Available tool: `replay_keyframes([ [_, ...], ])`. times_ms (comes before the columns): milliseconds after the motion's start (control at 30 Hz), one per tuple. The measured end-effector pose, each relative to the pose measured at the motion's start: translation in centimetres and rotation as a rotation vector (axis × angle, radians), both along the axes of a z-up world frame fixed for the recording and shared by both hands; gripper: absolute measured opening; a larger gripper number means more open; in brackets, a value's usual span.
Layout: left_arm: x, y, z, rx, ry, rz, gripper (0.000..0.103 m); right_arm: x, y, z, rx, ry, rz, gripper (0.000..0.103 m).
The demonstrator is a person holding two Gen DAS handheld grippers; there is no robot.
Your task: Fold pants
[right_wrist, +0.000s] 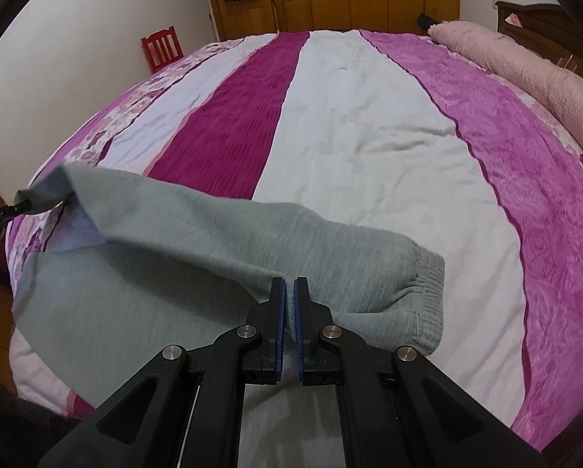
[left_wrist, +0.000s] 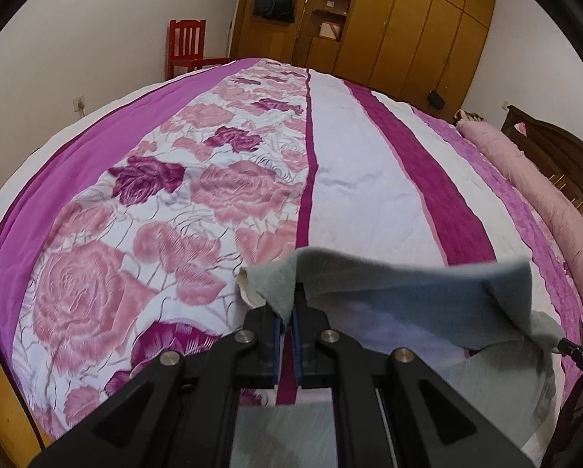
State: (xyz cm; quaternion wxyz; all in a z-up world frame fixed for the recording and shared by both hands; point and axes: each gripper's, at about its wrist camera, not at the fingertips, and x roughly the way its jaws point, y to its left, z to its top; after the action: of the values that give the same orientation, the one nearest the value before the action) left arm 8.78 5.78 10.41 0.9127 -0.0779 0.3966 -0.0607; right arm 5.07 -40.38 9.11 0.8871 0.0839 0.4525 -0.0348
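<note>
- The pants (right_wrist: 166, 241) — pale grey-green knit — lie on the bed (right_wrist: 369, 136), low in both views, with one leg lifted off the rest of the garment and stretched between the two grippers.
- The right gripper (right_wrist: 290, 304) has its fingers clamped on the raised leg just beside the ribbed cuff (right_wrist: 428, 296), which sits at about 3 o'clock of the fingers; cloth shows pinched between the blue pads.
- The left gripper (left_wrist: 293, 312) has its fingers together on a bunched edge of the same fabric; from there the cloth spans toward 3 o'clock, where the right gripper's tip shows at the frame edge.
- In the right wrist view the left gripper's dark tip holds the far end of the leg at about 9 o'clock, and the lower layer lies flat beneath.
- Judgement: the fold is mid-carry, the leg not yet laid down.
- Risk: the left pinch looks thin and near an edge — a tug from the other hand could pull it free and drop the leg in a heap.
- Risk: if the hands travel at unequal pace, the leg could land skewed across the lower layer rather than edge to edge.
- Risk: slack sagging between the grips may crease under the fold.
- Risk: dragging low could also shift the layer lying on the quilt.
</note>
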Motion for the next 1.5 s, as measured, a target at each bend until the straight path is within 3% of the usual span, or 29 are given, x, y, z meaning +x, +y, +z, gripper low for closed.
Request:
replay_keyframes([
  [367, -1.3, 0.9, -1.9, -0.045, 0.053, 0.021, 0.005, -1.0, 0.4, -2.5, 0.015, 0.098, -0.016, 0.005],
  [533, -1.3, 0.5, -1.9, -0.032, 0.049, 0.014, 0.005, -1.6, -0.4, -2.6, 0.044, 0.097, -0.082, 0.022],
  [600, -1.4, 0.5, -1.9, -0.030, 0.045, 0.013, 0.005, -2.3, -0.9, -2.3, 0.060, 0.086, -0.118, 0.035],
  [733, -1.4, 0.5, -1.9, -0.027, 0.040, 0.012, 0.005, -3.8, -1.6, -1.4, 0.049, 0.082, -0.170, 0.043],
  [867, -1.3, 0.5, -2.0, -0.037, 0.046, 0.014, 0.005, -4.2, -1.2, -1.2, 0.004, 0.098, -0.149, 0.047],
  [1067, -1.3, 0.5, -2.0, -0.042, 0.048, 0.012, 0.005, -3.2, -0.2, -2.0, 0.011, 0.131, -0.087, 0.047],
  [1200, -1.2, 0.4, -1.7, -0.046, 0.045, 0.012, 0.005, -1.3, 1.5, -2.9, -0.069, 0.164, -0.011, 0.047],
  [1367, -1.2, 0.0, -1.3, -0.042, 0.037, 0.011, 0.005, 0.2, 2.7, -4.0, -0.193, 0.185, 0.008, 0.047],
  [1433, -1.2, -0.2, -1.0, -0.033, 0.031, 0.007, 0.005, 0.3, 2.6, -4.1, -0.203, 0.179, -0.007, 0.035],
  [1500, -1.3, -0.3, -0.7, -0.022, 0.027, 0.002, 0.005, 0.1, 2.3, -3.7, -0.190, 0.164, -0.023, 0.014],
])
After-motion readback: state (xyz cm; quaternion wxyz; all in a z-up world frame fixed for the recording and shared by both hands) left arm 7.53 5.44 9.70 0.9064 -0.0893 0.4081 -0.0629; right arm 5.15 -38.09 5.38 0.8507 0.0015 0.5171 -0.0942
